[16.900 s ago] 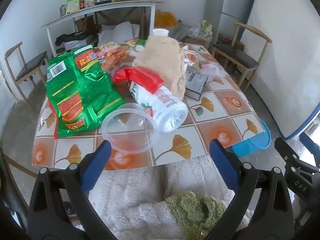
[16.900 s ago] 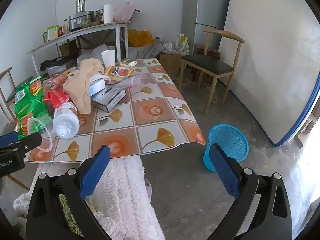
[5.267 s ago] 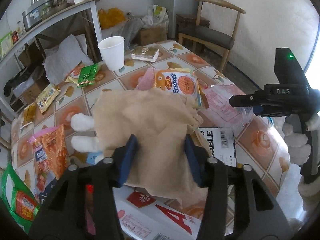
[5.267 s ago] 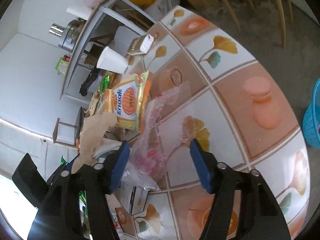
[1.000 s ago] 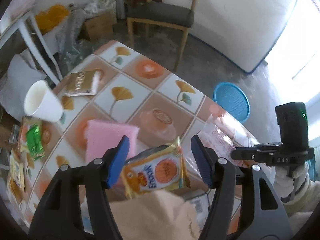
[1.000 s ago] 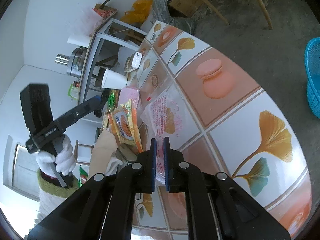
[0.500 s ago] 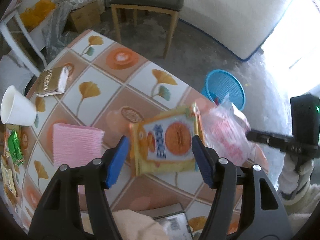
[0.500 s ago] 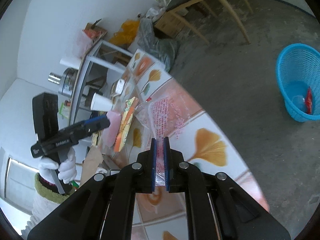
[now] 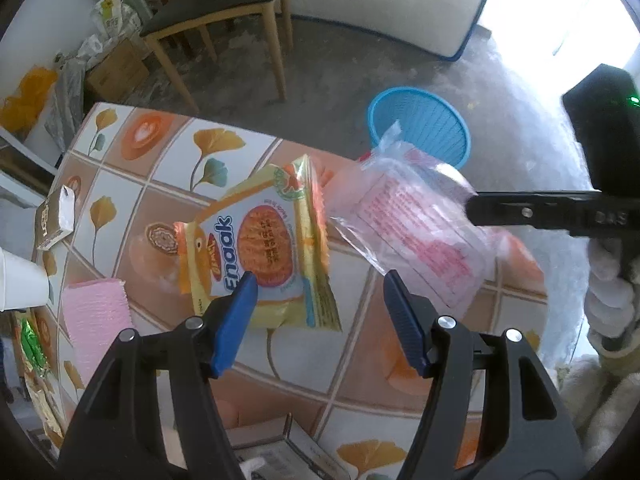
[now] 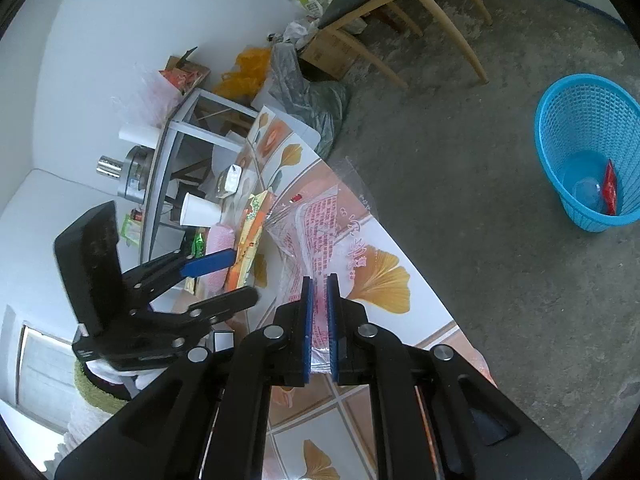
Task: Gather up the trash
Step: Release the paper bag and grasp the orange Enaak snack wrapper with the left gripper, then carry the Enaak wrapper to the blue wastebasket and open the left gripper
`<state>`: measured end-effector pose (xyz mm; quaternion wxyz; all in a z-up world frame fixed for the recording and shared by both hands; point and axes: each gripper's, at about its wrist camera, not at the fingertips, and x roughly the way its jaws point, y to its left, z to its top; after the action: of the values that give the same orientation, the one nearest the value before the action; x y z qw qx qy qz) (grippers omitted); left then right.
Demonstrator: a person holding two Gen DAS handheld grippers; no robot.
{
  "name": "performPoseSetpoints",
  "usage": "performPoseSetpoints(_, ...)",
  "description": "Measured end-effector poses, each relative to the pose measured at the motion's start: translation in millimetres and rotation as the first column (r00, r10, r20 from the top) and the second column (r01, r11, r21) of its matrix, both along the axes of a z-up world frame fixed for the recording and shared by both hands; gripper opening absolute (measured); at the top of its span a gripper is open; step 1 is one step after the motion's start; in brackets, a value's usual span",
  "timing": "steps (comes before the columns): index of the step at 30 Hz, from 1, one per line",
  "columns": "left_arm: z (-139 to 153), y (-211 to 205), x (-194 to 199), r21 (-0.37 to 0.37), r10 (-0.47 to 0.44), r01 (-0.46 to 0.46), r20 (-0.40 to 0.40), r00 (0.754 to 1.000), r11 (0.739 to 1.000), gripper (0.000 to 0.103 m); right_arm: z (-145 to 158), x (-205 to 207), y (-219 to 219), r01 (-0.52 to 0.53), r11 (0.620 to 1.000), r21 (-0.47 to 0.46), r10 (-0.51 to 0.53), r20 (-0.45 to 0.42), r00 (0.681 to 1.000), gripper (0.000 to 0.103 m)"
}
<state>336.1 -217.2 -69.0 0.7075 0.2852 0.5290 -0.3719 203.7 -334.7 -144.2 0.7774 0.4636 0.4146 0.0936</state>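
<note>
Right gripper (image 10: pixel 319 300) pinching clear pink-printed plastic bag (image 10: pixel 320 236), lifted above table edge, short of blue mesh basket (image 10: pixel 592 152). Left gripper (image 9: pixel 318 300) spread, empty, above yellow Enaak packet (image 9: pixel 260 248). Step: carrying bag. Next: swing over basket, release.

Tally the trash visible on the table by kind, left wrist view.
Snack packets: 3, the Enaak pack, a green one, a yellowish one
Clear bags: 1, the bag, pinched in the right gripper
Paper cups: 1, the cup
Small cartons: 1, the carton
Pink napkins: 1, the napkin
Total: 7
</note>
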Motion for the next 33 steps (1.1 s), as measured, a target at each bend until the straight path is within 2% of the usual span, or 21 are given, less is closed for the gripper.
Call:
performPoseSetpoints(2, -4.1, -0.9, 3.9, 0.01, 0.009, -0.009, 0.001, 1.0, 1.0, 0.061, -1.5, -0.1, 0.1, -0.003, 1.0, 0.002, 0.003, -0.003, 1.0, 0.007)
performPoseSetpoints(9, -15.3, -4.9, 15.7, 0.033, 0.019, -0.019, 0.003, 1.0, 0.999, 0.047, -7.4, 1.4, -2.6, -0.006, 1.0, 0.021, 0.007, -0.009, 1.0, 0.007)
performPoseSetpoints(14, -14.7, -4.0, 22.6, 0.02, 0.044, -0.044, -0.017, 0.999, 0.999, 0.025, -8.6, -0.6, -6.0, -0.005, 0.999, 0.033, 0.005, -0.002, 1.0, 0.006)
performPoseSetpoints(16, -13.2, -2.6, 25.2, 0.027, 0.06, -0.06, -0.001, 0.998, 0.998, 0.011, -8.0, -2.3, -6.4, -0.003, 0.999, 0.034, 0.003, 0.001, 1.0, 0.005)
performPoseSetpoints(23, 3.2, 8.8, 33.2, 0.006, 0.154, -0.154, 0.001, 0.988, 0.988, 0.004, -6.0, -11.2, -12.3, 0.009, 0.999, 0.033, -0.01, 0.012, 1.0, 0.004)
performPoseSetpoints(28, 49.6, 3.8, 30.5, -0.112, 0.172, -0.171, 0.001, 0.985, 0.979, 0.004, 3.4, -26.2, -38.5, 0.081, 0.996, 0.048, -0.084, 0.055, 0.995, 0.004)
performPoseSetpoints(30, 72.3, -12.1, 26.6, -0.181, 0.154, -0.155, -0.019, 0.988, 0.971, 0.004, 6.8, -35.9, -59.1, 0.14, 0.989, 0.047, -0.143, 0.068, 0.987, 0.004)
performPoseSetpoints(33, 89.6, -48.2, 20.0, -0.252, 0.112, -0.122, -0.055, 0.992, 0.96, 0.004, 9.2, -52.9, -93.6, 0.24, 0.97, 0.039, -0.242, 0.075, 0.967, 0.004)
